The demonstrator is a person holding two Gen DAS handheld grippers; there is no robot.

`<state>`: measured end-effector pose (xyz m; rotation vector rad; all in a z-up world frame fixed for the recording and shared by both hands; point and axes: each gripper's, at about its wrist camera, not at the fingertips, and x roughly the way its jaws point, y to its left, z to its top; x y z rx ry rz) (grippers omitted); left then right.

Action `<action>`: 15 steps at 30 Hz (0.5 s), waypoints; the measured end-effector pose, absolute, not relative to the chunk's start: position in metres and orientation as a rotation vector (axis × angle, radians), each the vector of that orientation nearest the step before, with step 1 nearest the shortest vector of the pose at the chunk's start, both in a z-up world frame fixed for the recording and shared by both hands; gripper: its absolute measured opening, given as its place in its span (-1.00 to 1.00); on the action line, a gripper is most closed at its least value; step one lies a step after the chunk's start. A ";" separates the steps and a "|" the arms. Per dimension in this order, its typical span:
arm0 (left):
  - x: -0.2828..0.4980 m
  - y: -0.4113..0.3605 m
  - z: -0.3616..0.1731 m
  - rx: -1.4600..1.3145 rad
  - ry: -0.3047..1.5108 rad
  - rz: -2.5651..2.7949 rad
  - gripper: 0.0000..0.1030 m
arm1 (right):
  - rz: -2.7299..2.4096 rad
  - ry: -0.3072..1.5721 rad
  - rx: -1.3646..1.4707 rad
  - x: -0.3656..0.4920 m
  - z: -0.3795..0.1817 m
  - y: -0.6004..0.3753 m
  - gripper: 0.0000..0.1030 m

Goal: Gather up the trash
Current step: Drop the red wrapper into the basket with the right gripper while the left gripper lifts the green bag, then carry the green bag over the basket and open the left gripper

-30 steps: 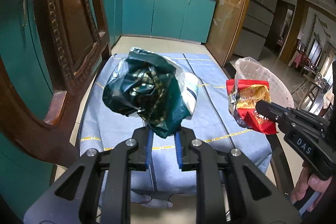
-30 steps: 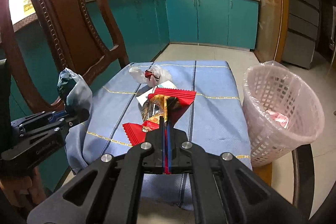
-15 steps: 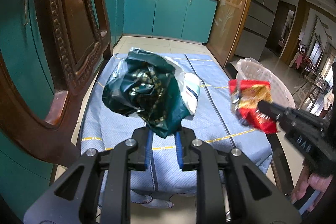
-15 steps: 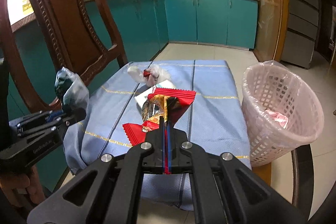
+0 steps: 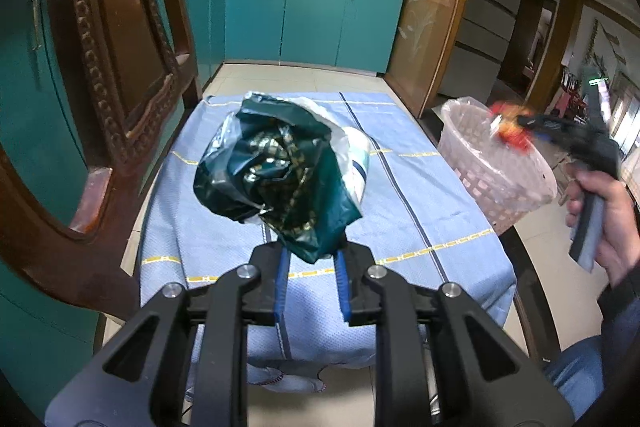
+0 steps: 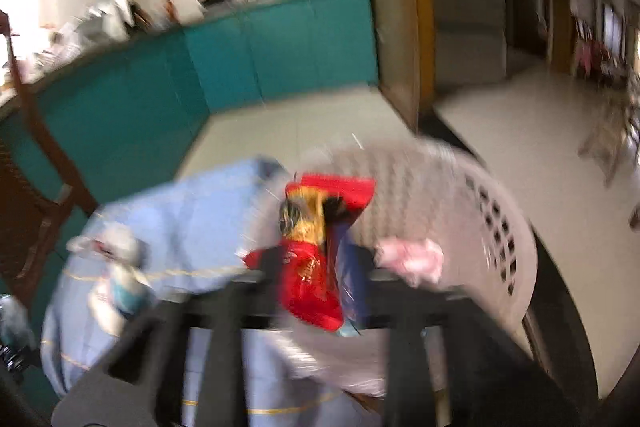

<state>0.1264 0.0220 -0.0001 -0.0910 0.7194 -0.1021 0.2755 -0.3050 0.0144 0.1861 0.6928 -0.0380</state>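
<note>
The left gripper (image 5: 310, 261) has its 2 blue-padded fingers closed most of the way in, pinching the bottom tip of a crumpled dark green bag (image 5: 276, 173). The bag balloons up and away from the fingers, so its long axis runs roughly upward, with the pinched point at the bottom and the ragged open end at the top. It hangs in the air above the near half of the blue tablecloth (image 5: 400, 203), not touching it.

The right gripper (image 6: 320, 271) is heavily blurred in its own camera. A red and yellow snack wrapper (image 6: 316, 247) sits between its fingers with some gap showing on the right side, so I can't tell if it's clamped or let go. The wrapper stands roughly upright, red flap at the top. In the left view it's a red smear at the tip of the right gripper (image 5: 520, 129), right over the rim of the pink basket (image 5: 516, 183).

The basket sits just off the table's right edge, with a pink scrap (image 6: 412, 261) inside. There's open tile floor beyond it. A wooden chair (image 5: 120, 67) crowds the table's left side, and more white trash (image 6: 116, 267) lies on the cloth.
</note>
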 end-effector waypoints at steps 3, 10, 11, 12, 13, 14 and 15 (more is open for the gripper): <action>0.126 0.015 -0.004 -0.074 0.737 -0.125 -0.60 | -0.046 0.681 0.335 0.263 0.023 -0.330 0.11; 0.156 -0.055 0.008 -0.023 0.776 -0.301 -0.59 | -0.179 0.266 0.507 0.171 0.077 -0.366 0.93; 0.167 -0.074 0.015 -0.015 0.769 -0.335 -0.59 | -0.203 0.244 0.534 0.167 0.077 -0.373 0.93; 0.178 -0.093 0.022 -0.006 0.753 -0.364 -0.59 | -0.221 0.234 0.556 0.166 0.075 -0.377 0.93; 0.197 -0.125 0.032 0.015 0.735 -0.413 -0.58 | -0.238 0.227 0.582 0.166 0.073 -0.382 0.93; 0.208 -0.140 0.036 0.021 0.734 -0.439 -0.52 | -0.255 0.231 0.610 0.167 0.070 -0.387 0.93; 0.224 -0.162 0.039 0.024 0.737 -0.465 -0.49 | -0.264 0.235 0.631 0.168 0.068 -0.391 0.93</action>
